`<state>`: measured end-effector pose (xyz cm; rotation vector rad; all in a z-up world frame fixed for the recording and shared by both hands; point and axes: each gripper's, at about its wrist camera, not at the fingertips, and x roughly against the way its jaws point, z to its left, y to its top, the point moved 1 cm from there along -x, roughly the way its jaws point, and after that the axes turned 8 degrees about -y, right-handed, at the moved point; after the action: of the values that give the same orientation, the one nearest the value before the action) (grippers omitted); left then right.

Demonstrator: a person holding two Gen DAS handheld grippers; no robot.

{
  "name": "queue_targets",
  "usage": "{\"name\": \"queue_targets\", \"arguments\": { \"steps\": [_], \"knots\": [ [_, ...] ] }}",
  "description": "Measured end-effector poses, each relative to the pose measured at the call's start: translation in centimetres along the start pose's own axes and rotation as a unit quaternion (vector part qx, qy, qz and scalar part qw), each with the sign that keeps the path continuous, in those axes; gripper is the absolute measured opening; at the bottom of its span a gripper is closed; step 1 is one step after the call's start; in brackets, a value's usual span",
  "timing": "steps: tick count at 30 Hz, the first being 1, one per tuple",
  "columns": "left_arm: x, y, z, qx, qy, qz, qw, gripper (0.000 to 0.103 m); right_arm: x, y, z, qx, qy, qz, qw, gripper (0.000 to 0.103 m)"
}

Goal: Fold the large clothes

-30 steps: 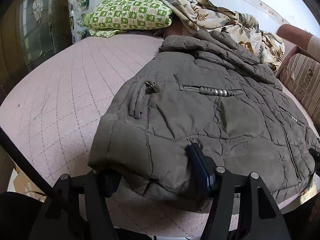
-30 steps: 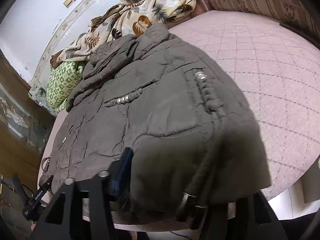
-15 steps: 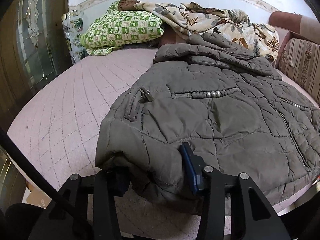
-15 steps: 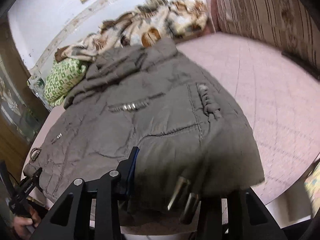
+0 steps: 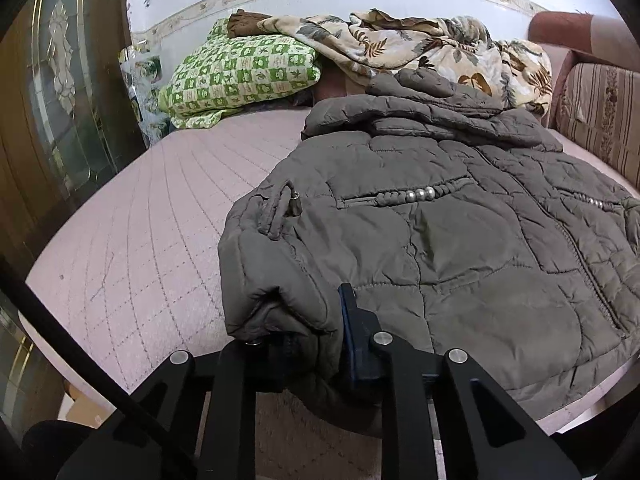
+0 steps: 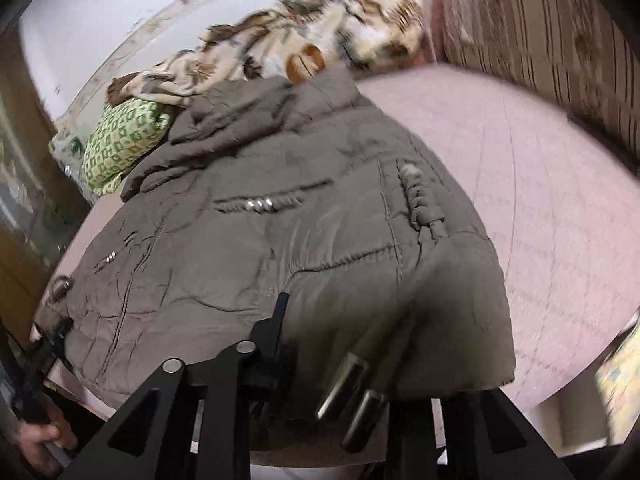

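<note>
A grey-brown quilted jacket lies spread on the pink quilted bed, collar toward the wall. In the left wrist view my left gripper has its jaws closing on the jacket's near left hem corner, and the fabric bunches between the blue pads. In the right wrist view, which is blurred, the jacket fills the middle. My right gripper is closing on the near right hem. One finger shows and the other is hidden under the cloth. Two metal drawstring ends hang there.
A green checked pillow and a floral blanket are heaped against the far wall. A striped sofa borders the bed on the right and a wooden glazed door stands on the left. A hand shows at the lower left.
Both grippers' jaws have narrowed onto the jacket's hem, which now bunches up between the fingers. Both views have rolled somewhat; the jacket stays on the bed.
</note>
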<state>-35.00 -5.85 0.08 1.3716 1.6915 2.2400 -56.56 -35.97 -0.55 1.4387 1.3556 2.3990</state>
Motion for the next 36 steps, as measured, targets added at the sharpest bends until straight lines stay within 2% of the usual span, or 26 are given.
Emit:
{"name": "queue_targets", "arguments": {
  "steps": [2,26,31,36],
  "knots": [
    [0.1,0.0,0.1,0.001,-0.001,0.001,1.0,0.019,0.3,-0.1,0.4,0.018,-0.01,-0.008,1.0,0.027],
    [0.0,0.1,-0.3,-0.006,0.009,0.027,0.9996,0.019,0.8,0.0,1.2,0.024,-0.018,-0.011,0.999,0.027],
    [0.6,0.4,-0.2,-0.005,0.007,0.024,0.9997,0.018,1.5,0.4,1.1,0.02,-0.014,-0.021,0.999,0.026],
    [2.8,1.0,0.1,-0.001,0.003,0.003,1.0,0.018,3.7,1.0,1.5,0.029,-0.004,-0.049,0.998,0.022]
  ]
}}
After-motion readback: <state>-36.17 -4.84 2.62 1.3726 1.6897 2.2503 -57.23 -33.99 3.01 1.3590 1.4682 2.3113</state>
